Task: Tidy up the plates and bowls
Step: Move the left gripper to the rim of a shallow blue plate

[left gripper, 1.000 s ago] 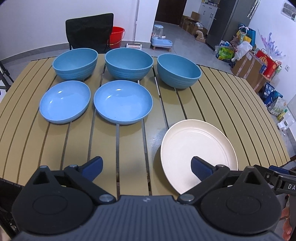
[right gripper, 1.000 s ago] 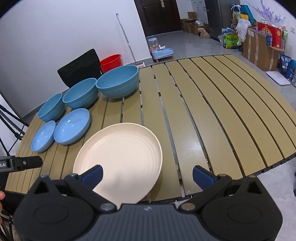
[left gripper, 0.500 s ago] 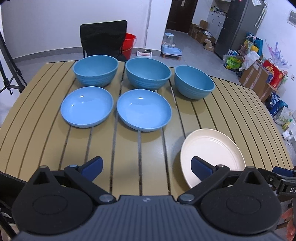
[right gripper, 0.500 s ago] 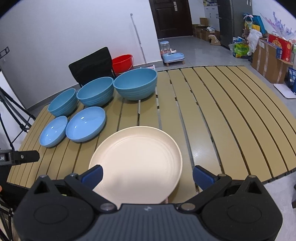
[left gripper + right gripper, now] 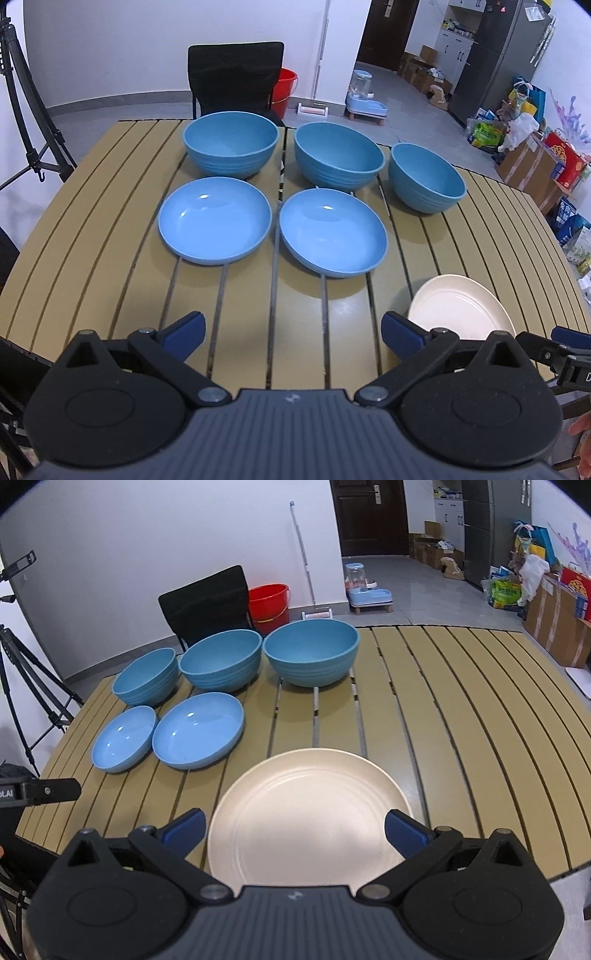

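On the slatted tan table [image 5: 92, 236] stand three deep blue bowls in a back row: left [image 5: 231, 142], middle [image 5: 338, 155], right [image 5: 426, 177]. In front of them lie two shallow blue plates, left [image 5: 215, 218] and right [image 5: 332, 230]. A cream plate [image 5: 308, 812] lies near the front edge, also seen in the left wrist view [image 5: 460, 312]. My left gripper [image 5: 291, 332] is open above the table's front edge with nothing between its fingers. My right gripper [image 5: 293, 829] is open, its fingers either side of the cream plate's near part and above it.
A black chair [image 5: 236, 75] and a red bucket [image 5: 284, 88] stand behind the table. A tripod [image 5: 26, 110] is at the left. Boxes and bags [image 5: 535, 155] crowd the floor to the right. The table's right half [image 5: 461, 709] holds nothing.
Both grippers have drawn back and risen, so the bowls and plates sit farther away. The right gripper has shifted so the cream plate is centred between its fingers. No dish has moved.
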Demonstrator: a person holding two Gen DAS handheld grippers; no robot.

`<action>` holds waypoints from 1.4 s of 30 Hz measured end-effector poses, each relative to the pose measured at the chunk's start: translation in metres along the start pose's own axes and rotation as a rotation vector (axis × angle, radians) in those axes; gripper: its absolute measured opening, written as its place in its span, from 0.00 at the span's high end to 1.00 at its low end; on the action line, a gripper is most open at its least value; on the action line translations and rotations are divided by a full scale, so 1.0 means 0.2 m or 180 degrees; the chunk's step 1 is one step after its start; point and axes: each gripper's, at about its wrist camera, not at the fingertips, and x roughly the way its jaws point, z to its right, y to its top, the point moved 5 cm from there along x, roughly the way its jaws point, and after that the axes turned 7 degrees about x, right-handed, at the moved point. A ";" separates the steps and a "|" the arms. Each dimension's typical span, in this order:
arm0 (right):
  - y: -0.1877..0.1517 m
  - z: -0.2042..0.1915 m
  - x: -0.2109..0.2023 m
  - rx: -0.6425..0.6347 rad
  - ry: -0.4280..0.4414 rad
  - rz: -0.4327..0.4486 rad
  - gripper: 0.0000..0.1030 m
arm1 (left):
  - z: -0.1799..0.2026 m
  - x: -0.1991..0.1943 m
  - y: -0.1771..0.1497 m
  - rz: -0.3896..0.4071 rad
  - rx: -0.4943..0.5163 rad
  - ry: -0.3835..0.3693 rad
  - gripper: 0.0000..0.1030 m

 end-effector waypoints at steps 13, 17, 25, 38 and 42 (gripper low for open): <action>0.10 -0.15 0.13 -0.0109 0.0080 -0.0047 0.00 | -0.11 0.11 0.08 -0.0070 -0.0020 0.0047 0.00; 0.14 -0.19 0.18 -0.0146 0.0054 -0.0059 0.00 | -0.13 0.15 0.12 -0.0093 -0.0027 0.0056 0.00; 0.21 -0.26 0.30 -0.0167 0.0007 -0.0104 0.00 | -0.14 0.25 0.22 -0.0101 0.0022 0.0084 0.00; 0.33 -0.32 0.56 -0.0032 -0.0124 -0.0291 0.01 | -0.06 0.46 0.45 -0.0085 0.0257 0.0138 0.01; 0.36 -0.33 0.65 0.0037 -0.0115 -0.0387 0.10 | -0.02 0.56 0.52 -0.0137 0.0393 0.0163 0.08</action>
